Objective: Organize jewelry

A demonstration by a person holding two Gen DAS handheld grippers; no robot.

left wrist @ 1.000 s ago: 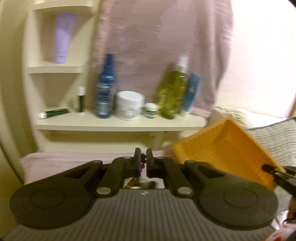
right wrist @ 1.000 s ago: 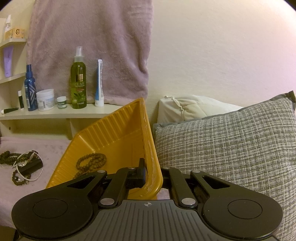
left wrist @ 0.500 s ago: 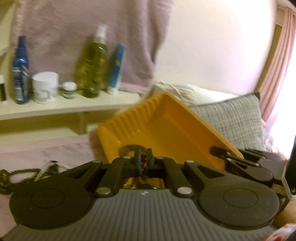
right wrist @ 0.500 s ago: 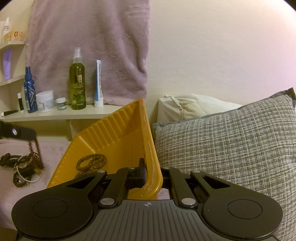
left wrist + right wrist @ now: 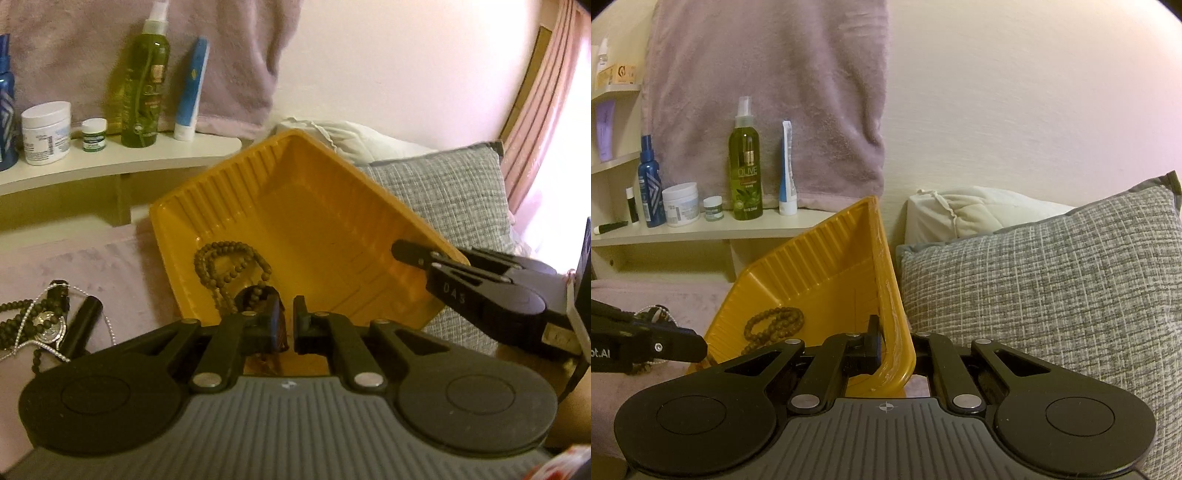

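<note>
Fingers (image 5: 875, 345) pinching tray (image 5: 820, 273), beads (image 5: 775, 325) inside

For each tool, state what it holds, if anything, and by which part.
The right tool grips the yellow tray by its near rim. The left tool pinches a dark bead strand near its top.

Glossy ribbed plastic tray (image 5: 325, 229), matt wooden beads (image 5: 229, 266), coarse woven pillow (image 5: 1052, 295).

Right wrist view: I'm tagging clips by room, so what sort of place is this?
Probably a bedroom or dressing corner in a home: a grey woven pillow beside a white cushion, a cream wall shelf of toiletries including a green olive spray bottle, and a mauve towel hanging behind.
</note>
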